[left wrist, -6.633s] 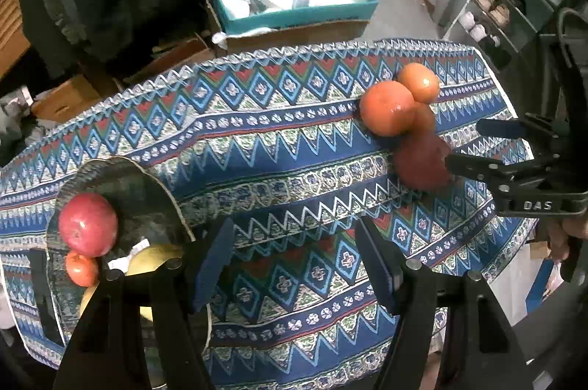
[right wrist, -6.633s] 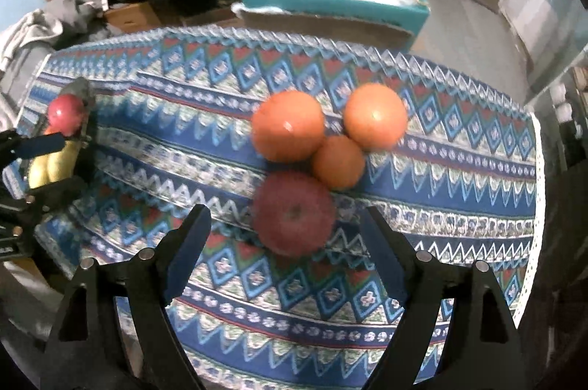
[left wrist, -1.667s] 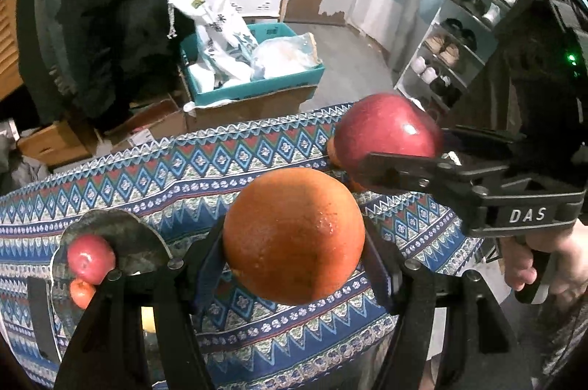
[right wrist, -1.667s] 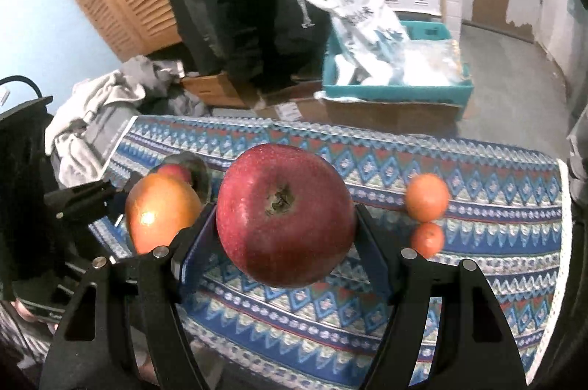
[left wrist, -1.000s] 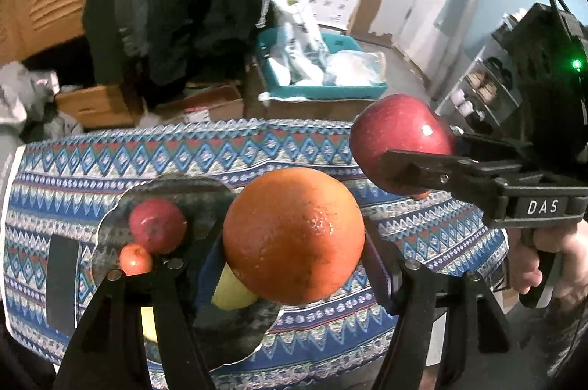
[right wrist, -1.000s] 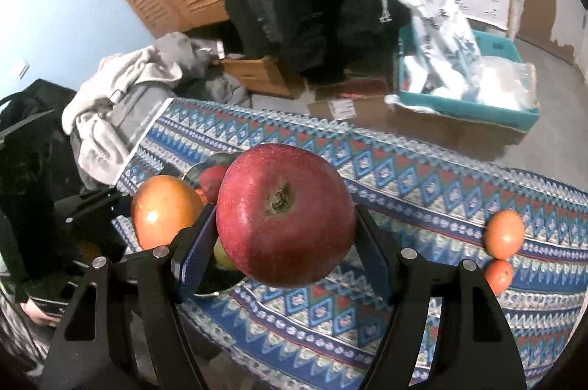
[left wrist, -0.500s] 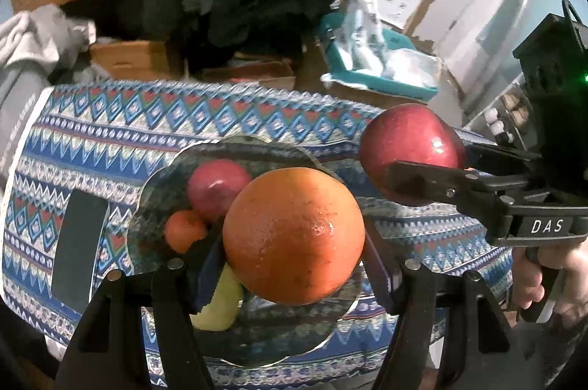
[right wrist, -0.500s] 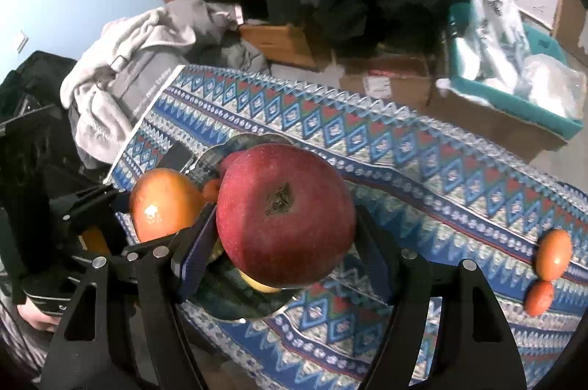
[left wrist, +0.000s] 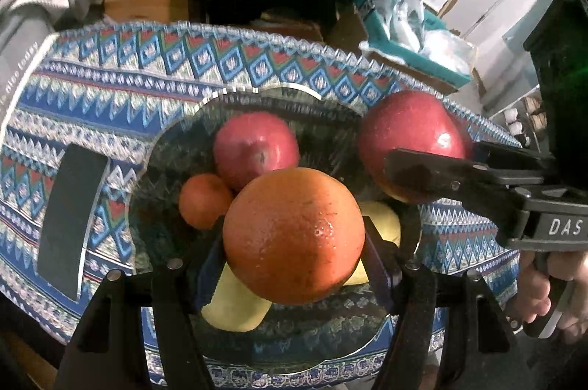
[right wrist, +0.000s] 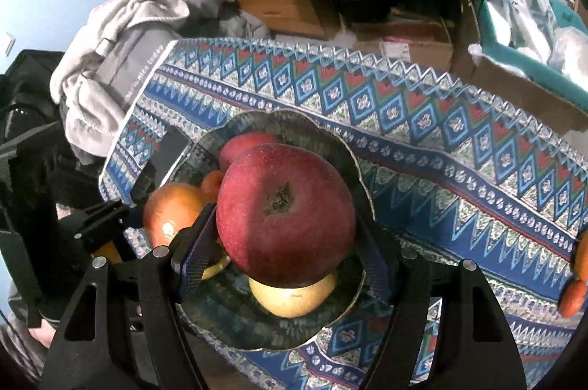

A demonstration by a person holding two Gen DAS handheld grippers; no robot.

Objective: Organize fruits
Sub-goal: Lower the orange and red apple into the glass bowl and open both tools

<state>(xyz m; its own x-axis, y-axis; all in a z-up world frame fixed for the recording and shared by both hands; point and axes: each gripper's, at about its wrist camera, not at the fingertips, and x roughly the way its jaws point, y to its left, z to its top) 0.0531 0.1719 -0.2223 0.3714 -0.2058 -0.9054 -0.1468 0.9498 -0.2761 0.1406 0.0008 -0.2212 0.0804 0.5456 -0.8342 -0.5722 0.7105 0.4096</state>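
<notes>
Left claw [left wrist: 294,257] pinches orange [left wrist: 293,235] | right claw [right wrist: 284,257] pinches apple [right wrist: 286,213] | lower gently into free bowl [left wrist: 176,147] gaps.

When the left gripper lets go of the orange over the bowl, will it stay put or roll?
The orange is round and smooth, so it will probably roll a little. The bowl already holds an apple, a small orange and yellow fruit, which should likely stop it. Its glossy skin may slip as the left gripper opens.
</notes>
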